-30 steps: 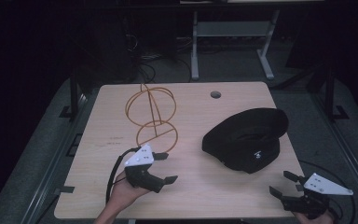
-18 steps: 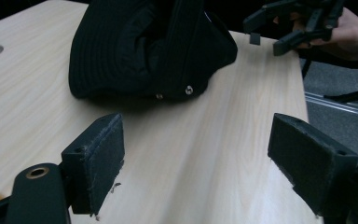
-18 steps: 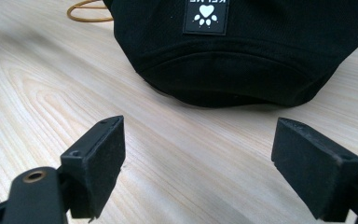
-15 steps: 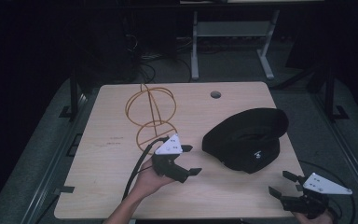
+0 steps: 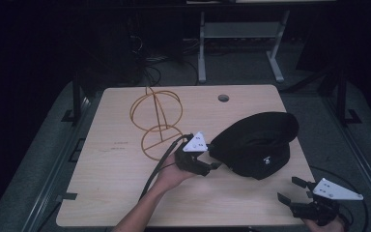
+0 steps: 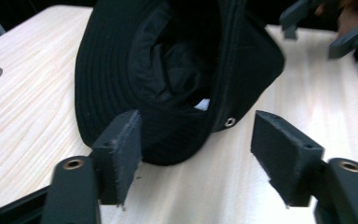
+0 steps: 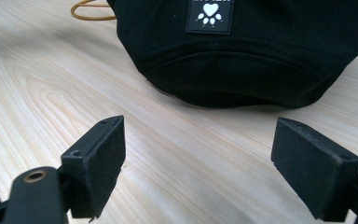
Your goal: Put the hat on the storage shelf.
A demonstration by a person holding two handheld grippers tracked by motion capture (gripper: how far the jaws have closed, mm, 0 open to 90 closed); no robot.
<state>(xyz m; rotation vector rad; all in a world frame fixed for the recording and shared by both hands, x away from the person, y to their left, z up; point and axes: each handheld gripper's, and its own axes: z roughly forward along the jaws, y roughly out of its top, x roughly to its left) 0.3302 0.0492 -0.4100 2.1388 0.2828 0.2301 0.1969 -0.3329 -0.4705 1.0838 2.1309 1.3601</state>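
The black hat (image 5: pixel 258 145) was taken as the landmark: it lay on the right half of the wooden table (image 5: pixel 106 188), brim (image 6: pixel 107 84) tilted up and its hollow turned toward the person's left side, with the paw-print patch (image 7: pixel 209 14) facing the near edge. The gold wire stand (image 5: pixel 155 118) was seen well to the left of the hat, apart from it.

The left gripper (image 5: pixel 207 166) was held at the hat's left rim, jaws spread wide and empty. In the left gripper view the brim edge lay straight ahead, between the two pads and just beyond them, the eyelet (image 6: pixel 230 122) nearer the right pad; whether the brim was already touched could not be told, since the nearest fabric was dark and blurred. The right gripper (image 5: pixel 292 191) was kept off the hat's near-right side, near the table's corner, its jaws also parted and empty.

The left gripper was judged much the nearer. A short forward push along its own axis would probably be enough to bring the brim between the pads.
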